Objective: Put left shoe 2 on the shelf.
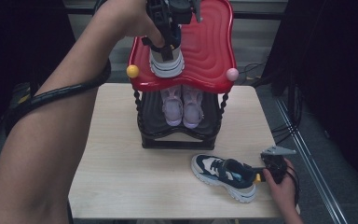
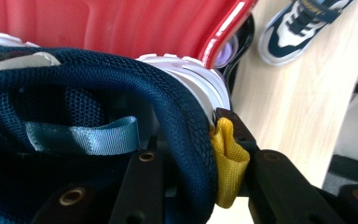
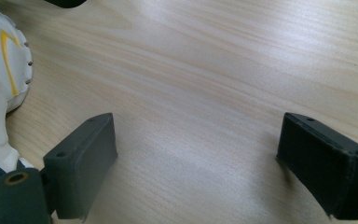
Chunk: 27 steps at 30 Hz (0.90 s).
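At the lower right of the high view, the right claw (image 1: 271, 173) rests low at the near edge of the surface (image 1: 121, 158), just behind the heel of a navy-and-white shoe (image 1: 223, 175) that lies on its sole, toe pointing left. In the right gripper view its jaws stand wide apart with bare wood between them and the shoe's white sole at the left edge, so nothing is held there. Farther back, mid-frame, a two-tier rack (image 1: 182, 135) stands on the surface; a pink pair (image 1: 182, 105) sits side by side on its dark lower shelf. At the top of the high view the left claw (image 1: 165, 39) holds the matching navy shoe (image 1: 166, 60) above or on the red top shelf (image 1: 209, 51), toward its left front corner. The left gripper view shows the jaws clamped on the padded heel collar (image 2: 186, 140), one inside the shoe, one outside against the yellow pull tab (image 2: 228, 163). The step in hand looks like placing this first shoe on the top shelf; whether its sole already rests there I cannot tell. Next, the shoe needs to sit flat, leaving room beside it, before the left claw lets go; then the right claw must close on the second shoe's heel.
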Available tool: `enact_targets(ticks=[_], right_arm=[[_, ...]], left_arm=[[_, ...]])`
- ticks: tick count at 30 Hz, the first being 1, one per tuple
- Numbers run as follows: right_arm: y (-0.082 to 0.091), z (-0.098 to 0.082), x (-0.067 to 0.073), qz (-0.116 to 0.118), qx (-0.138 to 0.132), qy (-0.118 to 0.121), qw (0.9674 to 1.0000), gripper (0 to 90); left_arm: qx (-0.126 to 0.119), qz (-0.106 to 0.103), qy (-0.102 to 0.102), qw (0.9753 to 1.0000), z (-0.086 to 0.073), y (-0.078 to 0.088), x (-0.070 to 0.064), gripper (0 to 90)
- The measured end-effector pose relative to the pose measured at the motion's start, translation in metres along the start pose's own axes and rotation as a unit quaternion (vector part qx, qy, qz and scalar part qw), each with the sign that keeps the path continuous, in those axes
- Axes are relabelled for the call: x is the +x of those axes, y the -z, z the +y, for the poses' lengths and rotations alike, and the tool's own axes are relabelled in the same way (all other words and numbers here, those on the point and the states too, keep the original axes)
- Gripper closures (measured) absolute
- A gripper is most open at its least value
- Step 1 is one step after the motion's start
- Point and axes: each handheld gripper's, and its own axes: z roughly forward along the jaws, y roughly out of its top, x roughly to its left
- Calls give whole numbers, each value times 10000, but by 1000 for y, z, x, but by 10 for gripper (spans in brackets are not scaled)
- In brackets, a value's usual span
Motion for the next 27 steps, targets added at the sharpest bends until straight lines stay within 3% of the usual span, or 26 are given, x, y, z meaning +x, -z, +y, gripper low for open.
enact_targets(ticks=[5, 6, 12, 13, 17, 18, 24, 27], right_arm=[[0, 0, 0, -1, 8, 7, 10000, 109], [0, 0, 0, 0, 7, 8, 10000, 109], [0, 0, 0, 0, 9, 7, 10000, 109], [0, 0, 0, 0, 8, 6, 10000, 109], [0, 0, 0, 2, 7, 8, 10000, 109], [0, 0, 0, 3, 7, 9, 10000, 109], [0, 0, 0, 4, 9, 10, 10000, 109], [0, 0, 0, 7, 9, 6, 10000, 108]], left_arm=[[74, 65, 46, 9999, 5, -5, 4, 724], [109, 111, -60, 9999, 7, -5, 6, 724], [90, 69, -21, 9999, 9, -9, 8, 721], [103, 91, -112, 9998, 10, -10, 8, 720], [159, 135, -153, 9997, 9, -13, 9, 719], [151, 116, -76, 9998, 9, -14, 9, 718], [221, 198, -182, 9994, 8, -15, 11, 717], [203, 185, -106, 9996, 6, -19, 9, 718]])
